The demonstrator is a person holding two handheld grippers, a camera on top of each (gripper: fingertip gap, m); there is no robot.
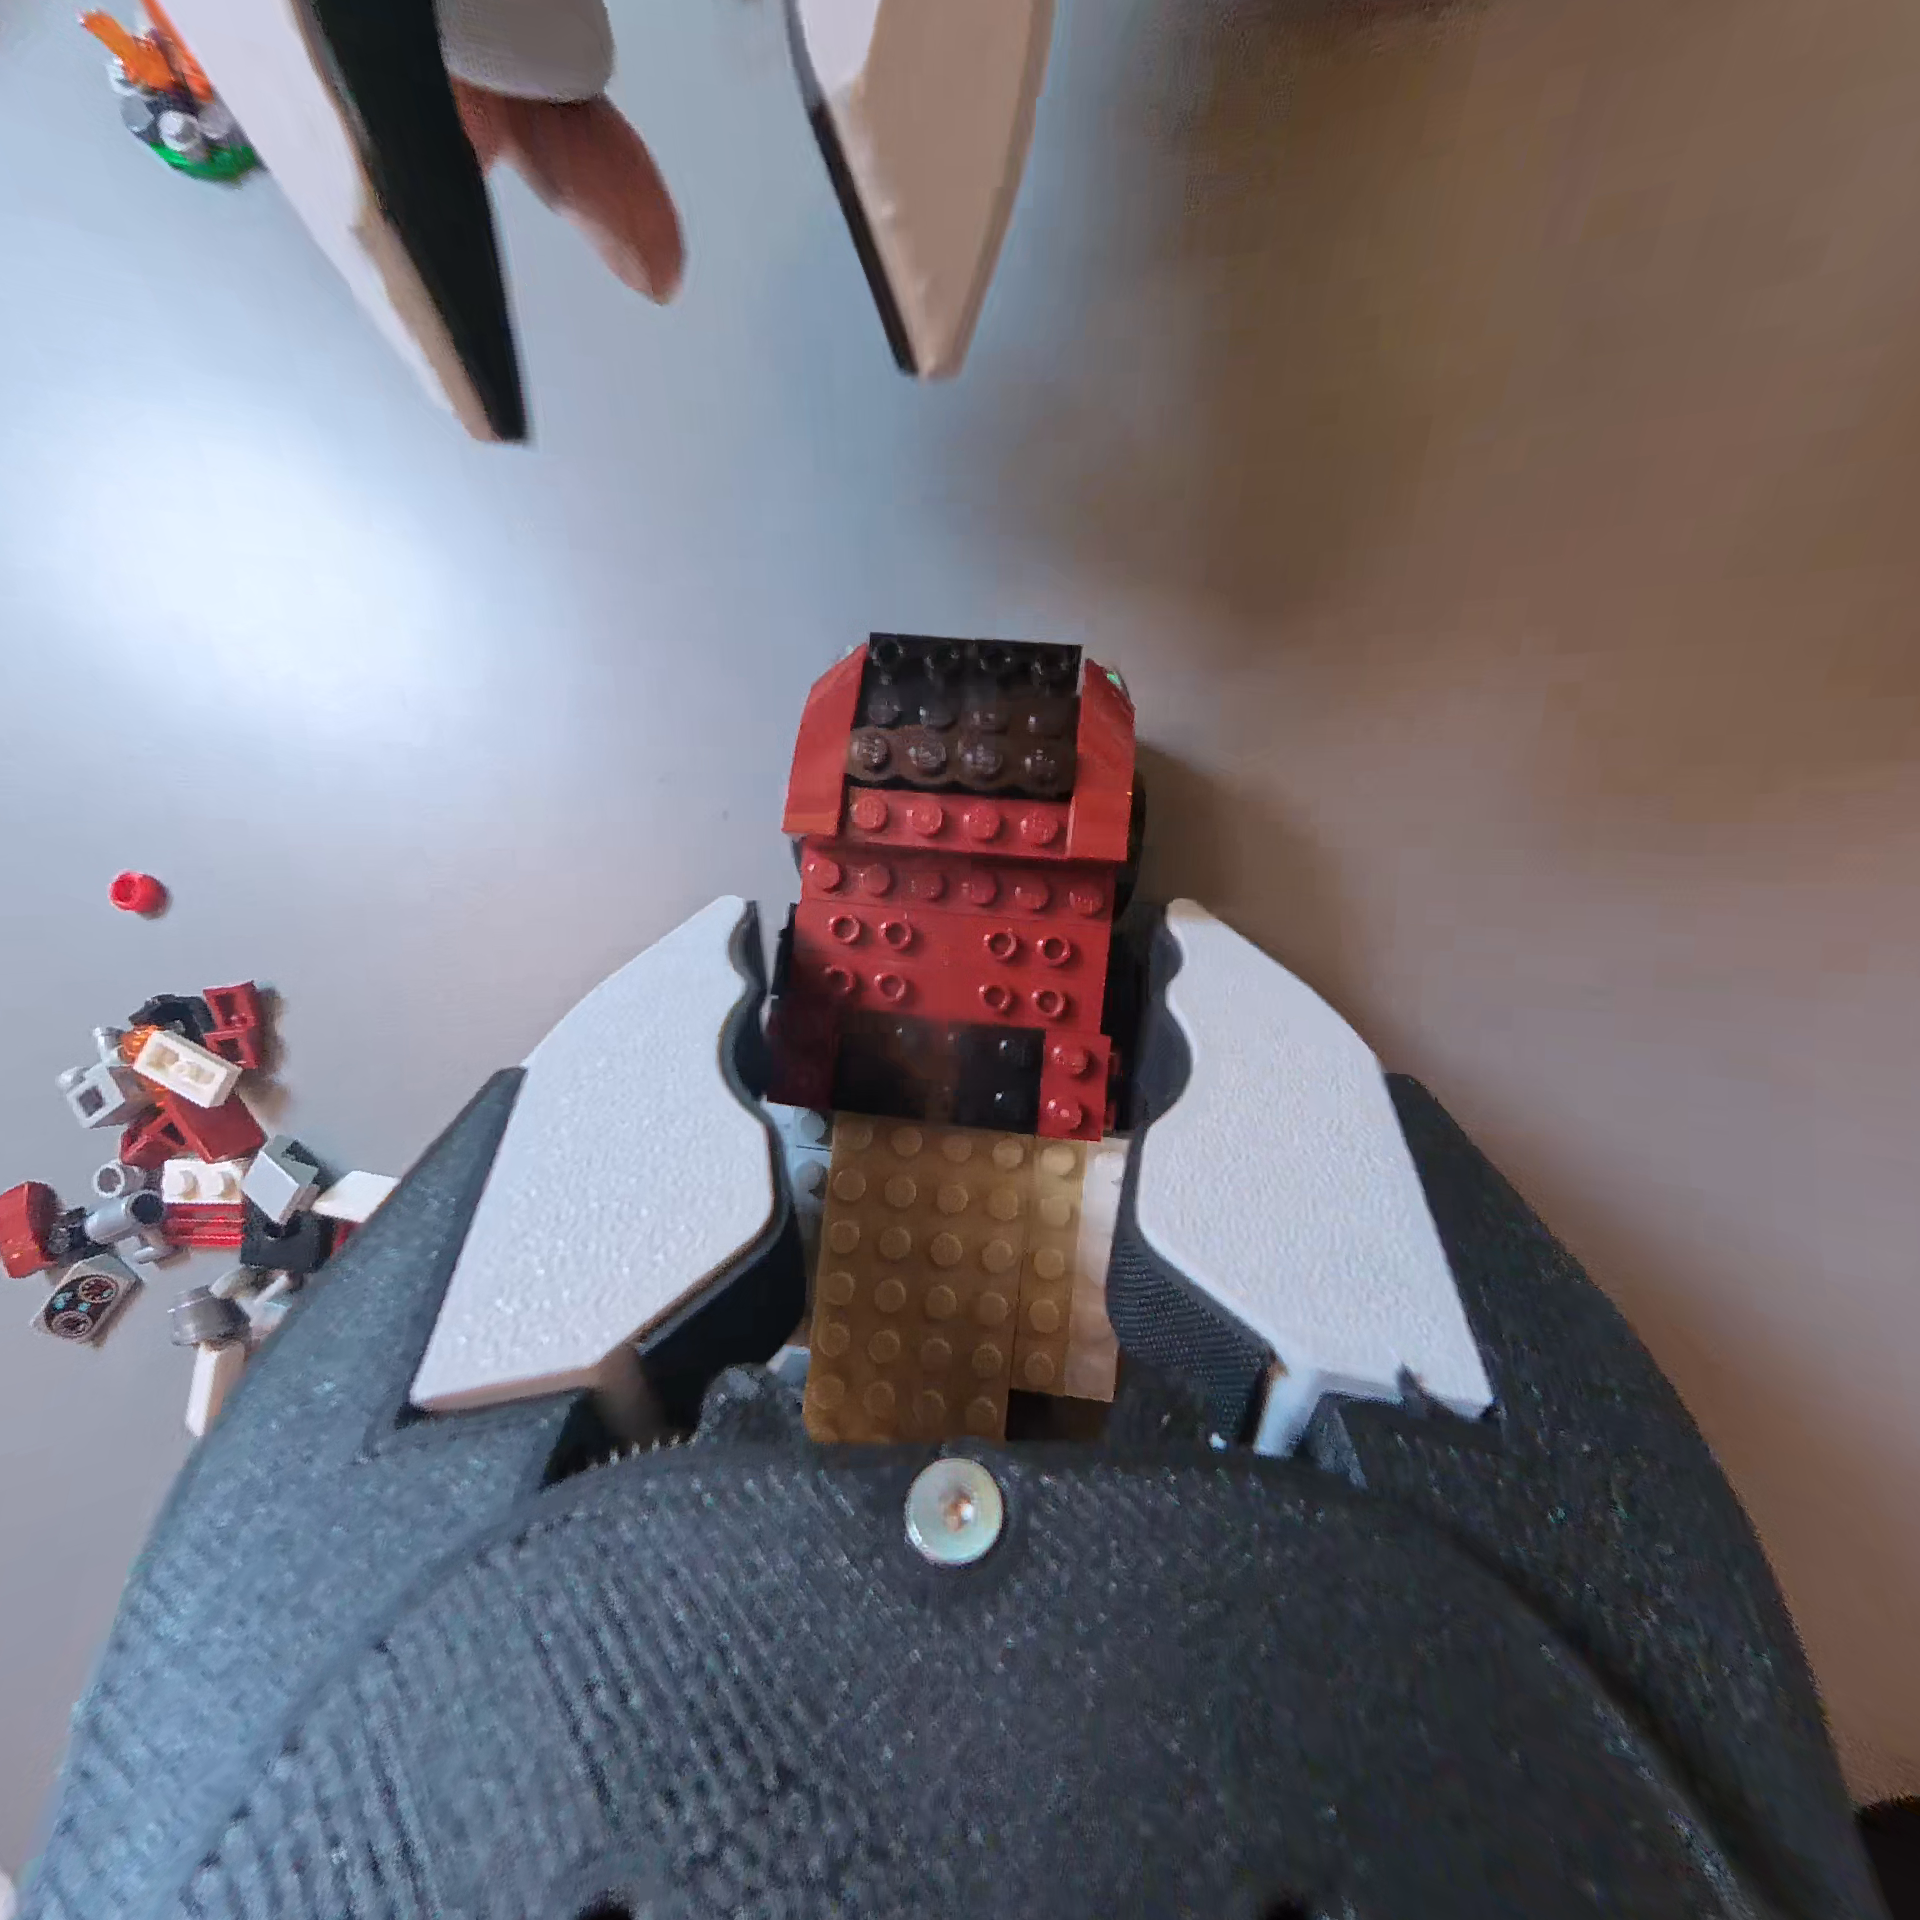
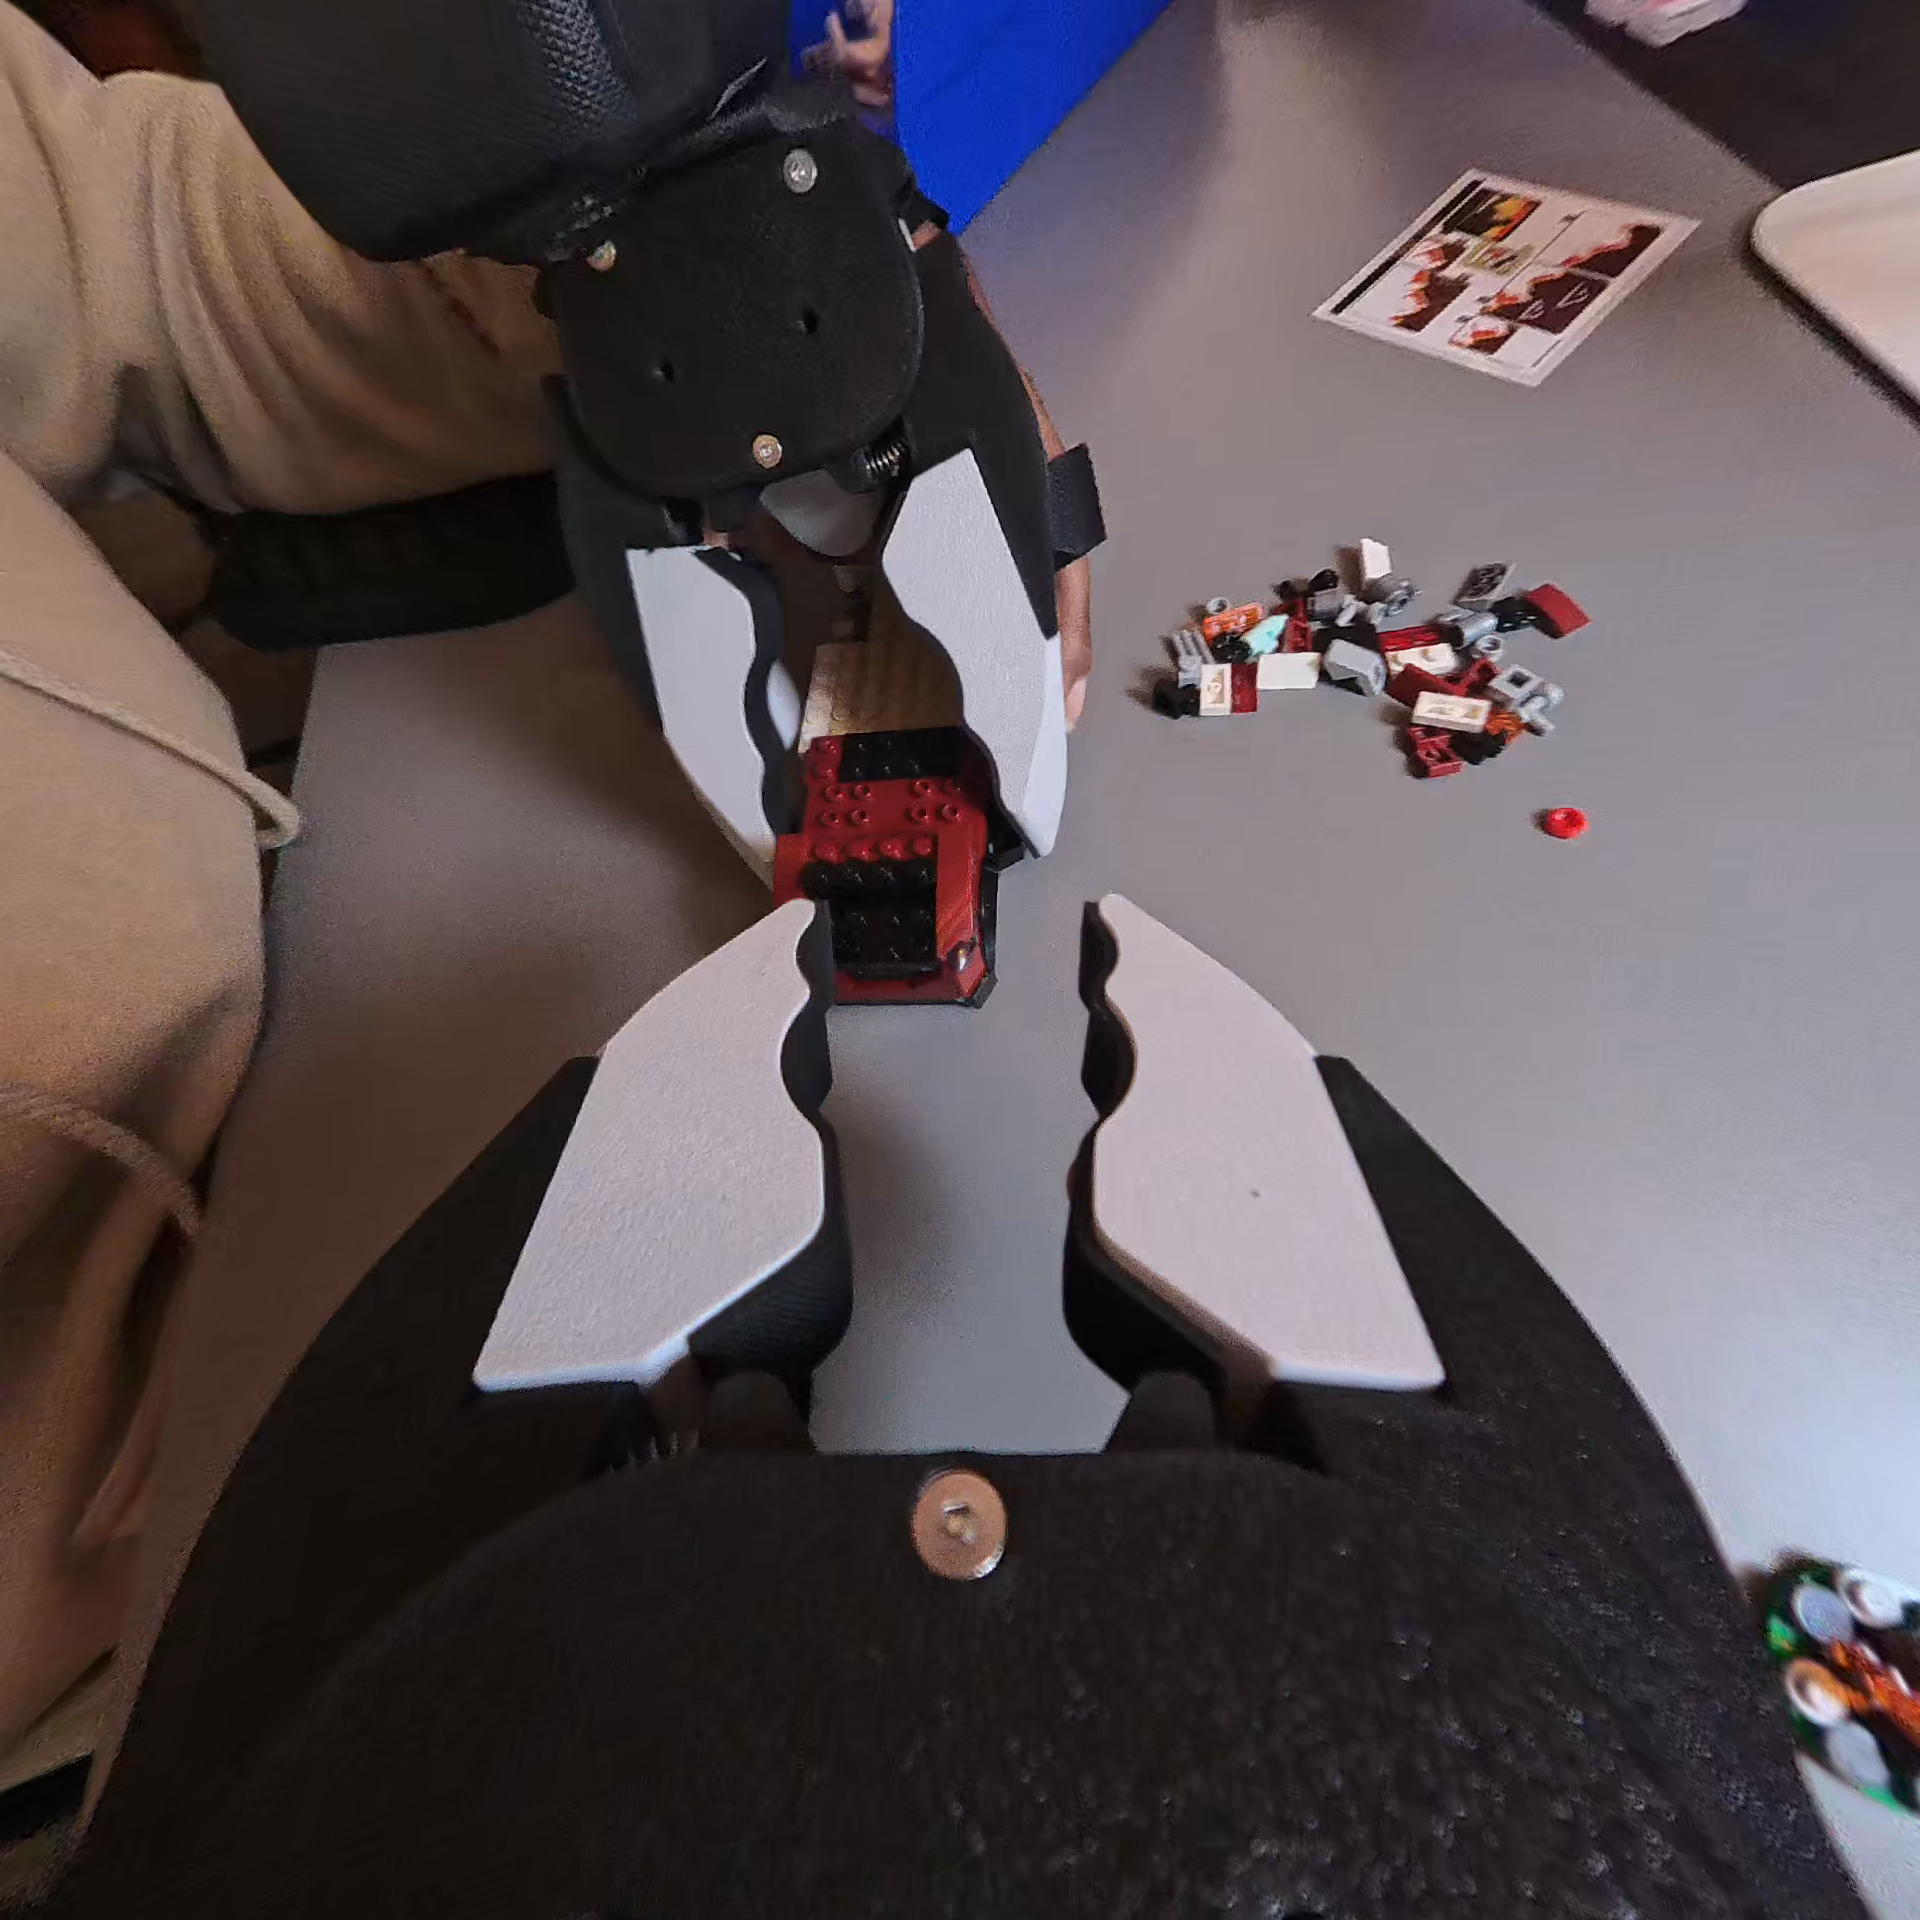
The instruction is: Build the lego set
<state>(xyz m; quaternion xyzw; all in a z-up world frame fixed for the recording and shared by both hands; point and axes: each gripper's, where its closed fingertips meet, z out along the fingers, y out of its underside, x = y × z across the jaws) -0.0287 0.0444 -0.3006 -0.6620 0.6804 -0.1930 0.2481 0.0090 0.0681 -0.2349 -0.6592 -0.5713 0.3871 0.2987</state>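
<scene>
While lying flat, brick model (image 1: 951,925) points away (dark end) from left gripper (image 1: 951,997).

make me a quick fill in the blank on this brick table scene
1. The brick model between the left tongs is mostly dark ____.
2. The plate at its near end is ____.
3. The right tongs stand ____, with nothing between them.
4. The lone round stud is ____.

Missing: red; tan; open; red

Both grippers (image 2: 948,956) (image 1: 951,977) agape — tips facing.
</scene>
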